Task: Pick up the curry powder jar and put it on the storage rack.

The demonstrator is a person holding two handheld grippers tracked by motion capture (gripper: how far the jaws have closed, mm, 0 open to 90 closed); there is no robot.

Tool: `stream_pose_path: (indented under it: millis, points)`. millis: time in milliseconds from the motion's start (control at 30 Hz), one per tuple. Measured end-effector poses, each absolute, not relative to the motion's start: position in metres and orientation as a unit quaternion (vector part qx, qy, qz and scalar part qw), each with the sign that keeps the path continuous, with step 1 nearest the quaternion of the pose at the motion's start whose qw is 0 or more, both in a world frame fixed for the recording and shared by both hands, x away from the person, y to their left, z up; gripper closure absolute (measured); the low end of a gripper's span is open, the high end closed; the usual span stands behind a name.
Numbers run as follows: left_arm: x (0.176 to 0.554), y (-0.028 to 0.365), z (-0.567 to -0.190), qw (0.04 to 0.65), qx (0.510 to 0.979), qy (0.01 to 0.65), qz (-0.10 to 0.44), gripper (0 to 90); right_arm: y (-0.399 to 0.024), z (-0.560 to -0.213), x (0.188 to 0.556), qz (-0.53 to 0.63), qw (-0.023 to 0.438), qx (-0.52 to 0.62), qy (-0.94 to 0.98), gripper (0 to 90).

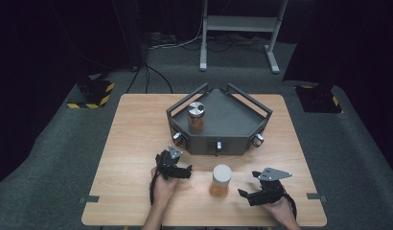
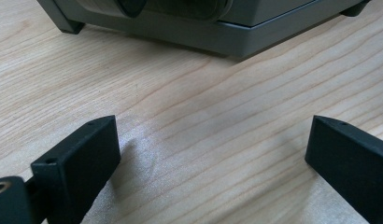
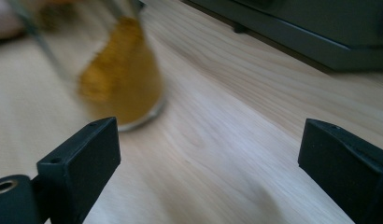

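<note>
**Wood table, jar between two open grippers, grab not made yet**

Wood table [image 1: 132, 143] sits on grey carpet in a dark room; white-lidded jar [image 1: 220, 180] with amber-brown contents stands upright near the front edge, between the two hands and apart from both. Right gripper [image 1: 246, 193] lies low just right of the jar, jaws spread wide with nothing between them; in the right gripper view the jar [image 3: 122, 79] sits off to the left of the gap, blurred, not lined up with it. Left gripper [image 1: 187, 171] rests on the table left of the jar, jaws also wide apart, bare wood between them.

Risks, as I judge them: jar is tall and narrow, so a jaw tip clipping its side on approach could tip or skid it toward the left hand; closing off-centre would pinch glass on one edge and let it twist or slip; grabbing high near the lid may pull on the lid rather than the body.

Around: dark angular tray [image 1: 233, 120] behind the jar holds a second jar [image 1: 196, 117] with a metal lid; tray front has knobs [image 1: 259, 140] sticking out; its raised rail needs clearing if the jar goes in; white stand legs [image 1: 240, 28] far back, out of the way.
</note>
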State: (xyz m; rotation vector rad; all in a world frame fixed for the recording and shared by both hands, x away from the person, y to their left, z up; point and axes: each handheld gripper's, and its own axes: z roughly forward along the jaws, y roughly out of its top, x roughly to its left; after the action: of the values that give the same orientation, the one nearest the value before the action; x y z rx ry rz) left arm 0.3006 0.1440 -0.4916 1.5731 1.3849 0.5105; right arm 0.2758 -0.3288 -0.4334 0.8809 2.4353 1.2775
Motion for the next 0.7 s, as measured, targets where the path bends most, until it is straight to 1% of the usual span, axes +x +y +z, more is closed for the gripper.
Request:
stream_pose_path:
  millis: [167,433,700]
  points:
    - [0.301,0.144,-0.492,0.472,0.643,0.565,0.209,3.3,-0.321,-0.429,0.279,0.452,0.108,0.275,0.841,5.7]
    - [0.301,0.144,-0.492,0.473,0.643,0.566,0.209,3.3,-0.307,-0.428,0.285,0.474,0.093,0.251,0.839,6.1]
    - [0.301,0.144,-0.492,0.473,0.643,0.566,0.209,3.3,-0.291,-0.427,0.286,0.493,0.098,0.226,0.835,8.8]
